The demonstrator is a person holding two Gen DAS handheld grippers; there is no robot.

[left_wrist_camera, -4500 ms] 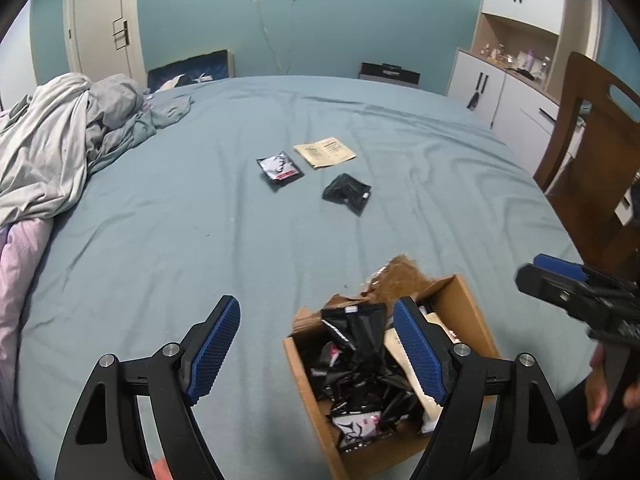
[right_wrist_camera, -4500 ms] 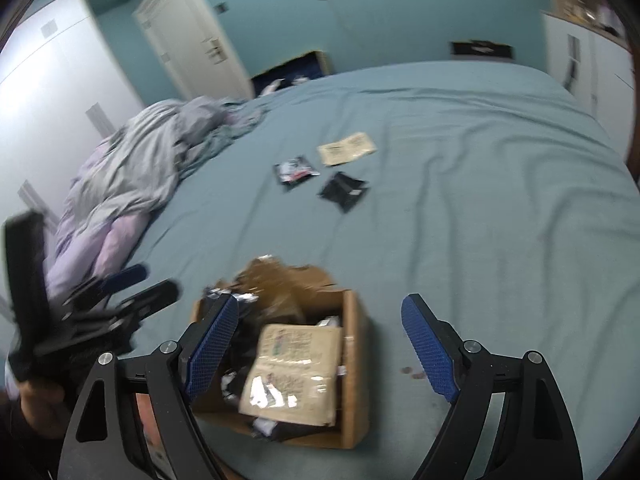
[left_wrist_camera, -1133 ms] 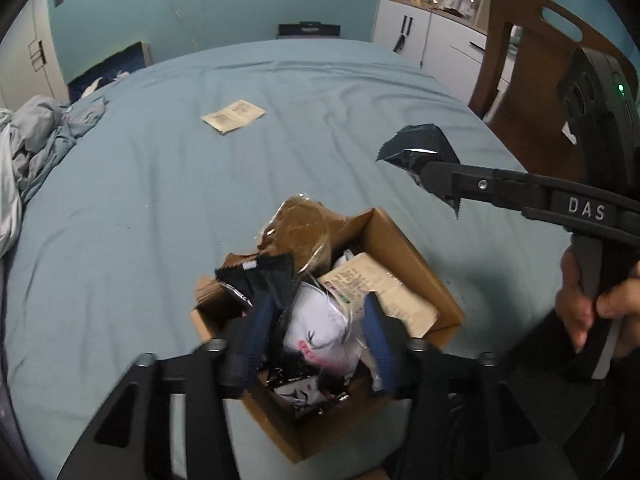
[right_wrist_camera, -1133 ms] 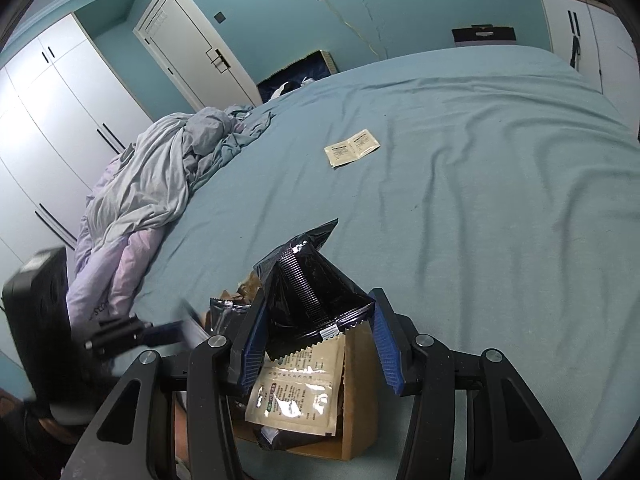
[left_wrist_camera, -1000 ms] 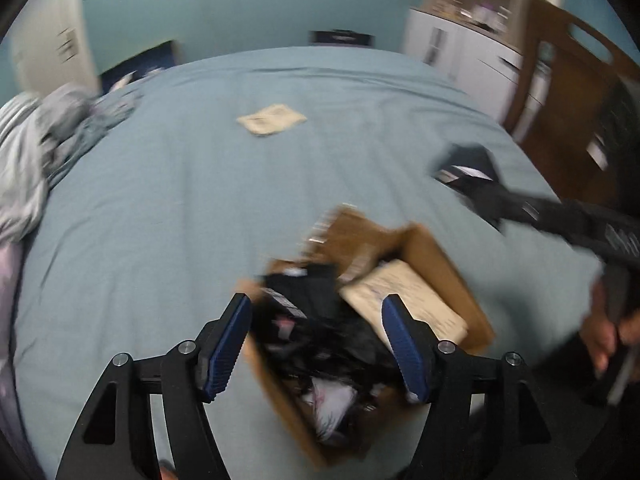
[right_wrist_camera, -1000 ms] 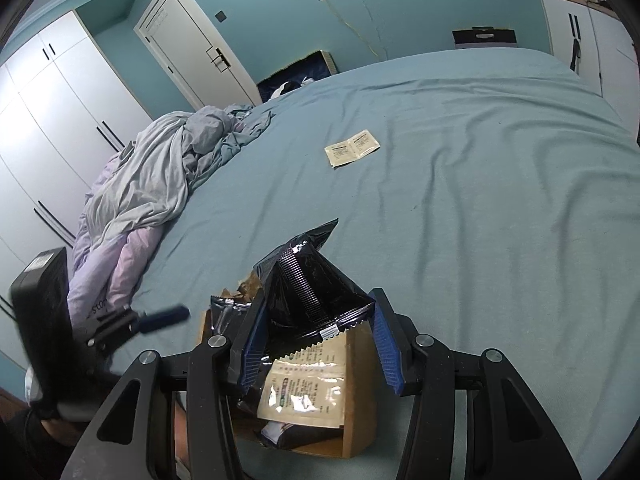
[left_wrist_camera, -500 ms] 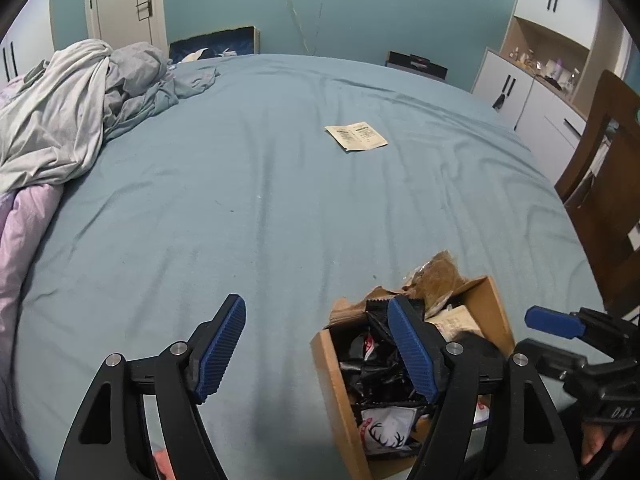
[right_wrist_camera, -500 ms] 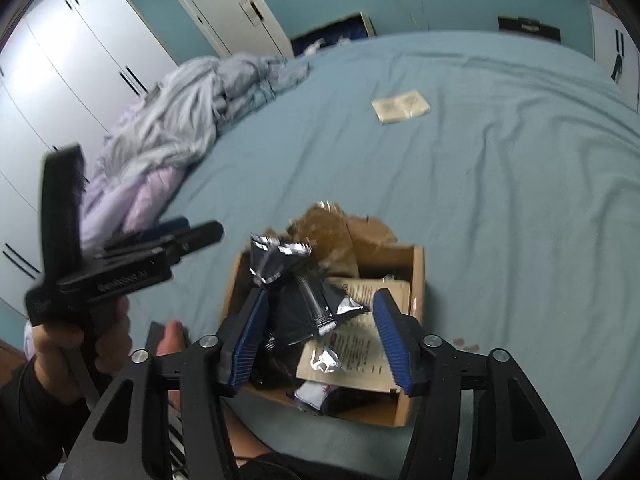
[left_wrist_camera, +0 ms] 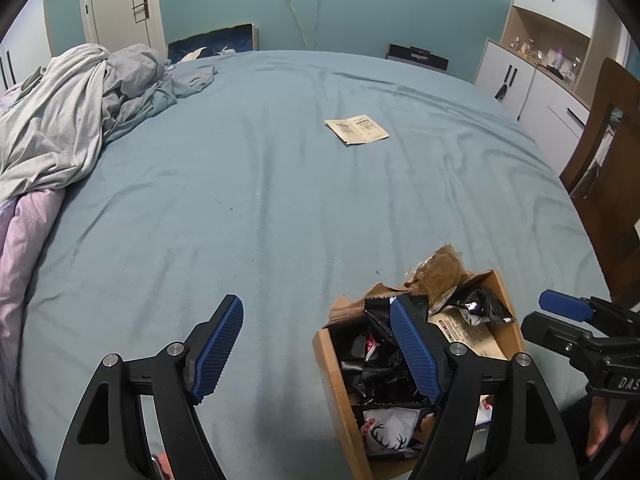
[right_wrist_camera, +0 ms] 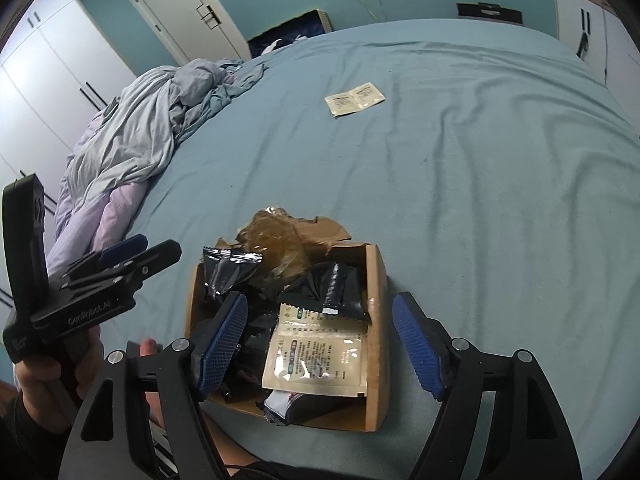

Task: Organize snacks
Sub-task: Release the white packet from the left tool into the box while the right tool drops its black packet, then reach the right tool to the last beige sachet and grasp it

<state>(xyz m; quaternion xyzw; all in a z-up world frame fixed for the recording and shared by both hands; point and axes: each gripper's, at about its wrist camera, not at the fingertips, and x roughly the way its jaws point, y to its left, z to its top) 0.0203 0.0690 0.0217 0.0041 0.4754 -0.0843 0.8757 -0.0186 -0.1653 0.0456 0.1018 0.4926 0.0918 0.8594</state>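
A cardboard box [left_wrist_camera: 332,356] crammed with black and beige snack packets sits near the front edge of the blue bed. My left gripper [left_wrist_camera: 316,320] is open and holds nothing; its right finger hangs over the box's left side. My right gripper [right_wrist_camera: 320,300] hovers over the box [right_wrist_camera: 376,320] with its jaws opening. A black packet [right_wrist_camera: 336,292] lies loose on the pile below them, and the pads do not touch it. A single beige packet [left_wrist_camera: 356,131] lies far out on the bed [right_wrist_camera: 354,100]. Each gripper appears in the other's view [left_wrist_camera: 568,312] [right_wrist_camera: 132,256].
Crumpled grey and lilac bedding [left_wrist_camera: 72,96] is heaped along the bed's left side. A wooden chair [left_wrist_camera: 612,160] and white cabinets [left_wrist_camera: 532,80] stand to the right. White wardrobe doors [right_wrist_camera: 60,72] are on the left, and a hand [right_wrist_camera: 40,376] holds the left gripper's handle.
My right gripper came down over the box, opened and let the black packet drop onto the pile. My left gripper released its packet into the box and swung left.
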